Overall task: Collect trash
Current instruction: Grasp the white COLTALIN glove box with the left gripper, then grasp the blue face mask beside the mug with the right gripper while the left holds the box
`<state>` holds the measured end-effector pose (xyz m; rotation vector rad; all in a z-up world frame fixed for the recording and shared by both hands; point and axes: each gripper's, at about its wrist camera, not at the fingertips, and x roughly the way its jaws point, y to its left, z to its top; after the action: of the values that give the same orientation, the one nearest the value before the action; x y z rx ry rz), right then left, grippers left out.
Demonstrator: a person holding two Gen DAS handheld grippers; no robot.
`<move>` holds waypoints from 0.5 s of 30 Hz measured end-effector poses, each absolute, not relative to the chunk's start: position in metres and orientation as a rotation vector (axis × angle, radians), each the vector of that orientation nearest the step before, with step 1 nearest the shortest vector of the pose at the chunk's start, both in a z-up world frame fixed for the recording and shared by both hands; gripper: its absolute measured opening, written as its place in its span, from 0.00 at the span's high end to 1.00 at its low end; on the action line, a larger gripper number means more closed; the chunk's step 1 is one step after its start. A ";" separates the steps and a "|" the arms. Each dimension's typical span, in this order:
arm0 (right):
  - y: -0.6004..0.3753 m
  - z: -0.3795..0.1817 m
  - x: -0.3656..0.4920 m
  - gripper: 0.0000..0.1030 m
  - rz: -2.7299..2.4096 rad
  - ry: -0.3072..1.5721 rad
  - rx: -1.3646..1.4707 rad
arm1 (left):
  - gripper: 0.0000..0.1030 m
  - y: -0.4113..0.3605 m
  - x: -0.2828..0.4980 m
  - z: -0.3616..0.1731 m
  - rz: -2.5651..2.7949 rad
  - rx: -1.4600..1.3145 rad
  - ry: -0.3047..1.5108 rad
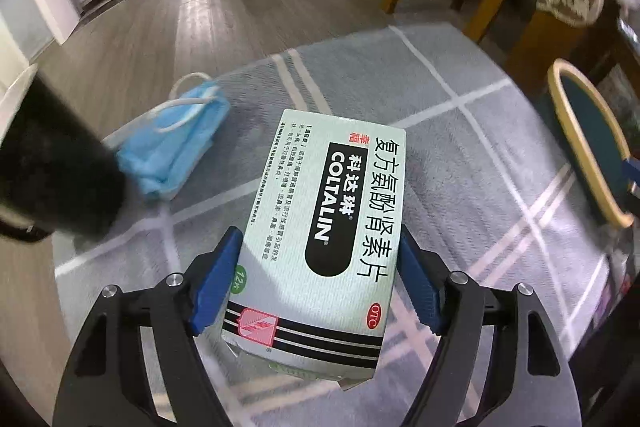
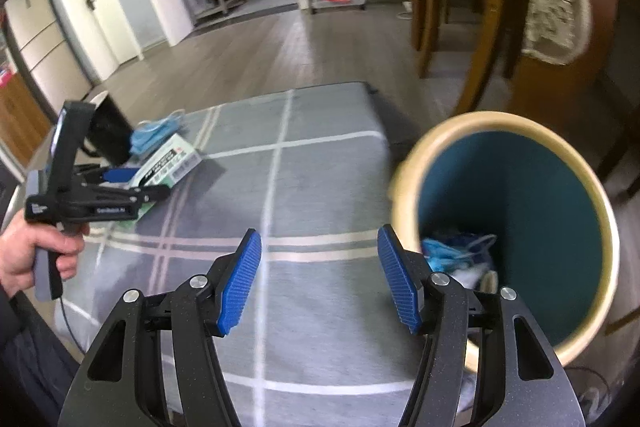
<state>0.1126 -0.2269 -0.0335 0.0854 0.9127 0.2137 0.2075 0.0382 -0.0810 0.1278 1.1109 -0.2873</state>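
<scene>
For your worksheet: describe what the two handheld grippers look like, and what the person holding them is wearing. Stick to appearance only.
Each gripper, left gripper and right gripper, has black angular arms with silver round bolts and two blue ribbed pads. From the side, the left one shows a black pistol-style handle, small white lettering on its body and a dark cable hanging below. The hand on it emerges from a dark sleeve.
</scene>
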 end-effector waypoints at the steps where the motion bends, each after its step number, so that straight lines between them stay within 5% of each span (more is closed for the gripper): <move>1: -0.221 -0.035 0.115 0.40 0.233 0.918 0.088 | 0.28 0.045 0.203 -0.074 -0.281 0.097 1.101; 15: -0.108 -0.033 0.168 0.37 0.480 0.952 0.057 | 0.28 0.135 0.150 0.011 -0.119 -0.178 0.909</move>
<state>0.1681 -0.1077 -0.0335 0.0569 0.9523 0.4796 0.1505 0.1348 0.0114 -0.1784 0.9087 -0.1186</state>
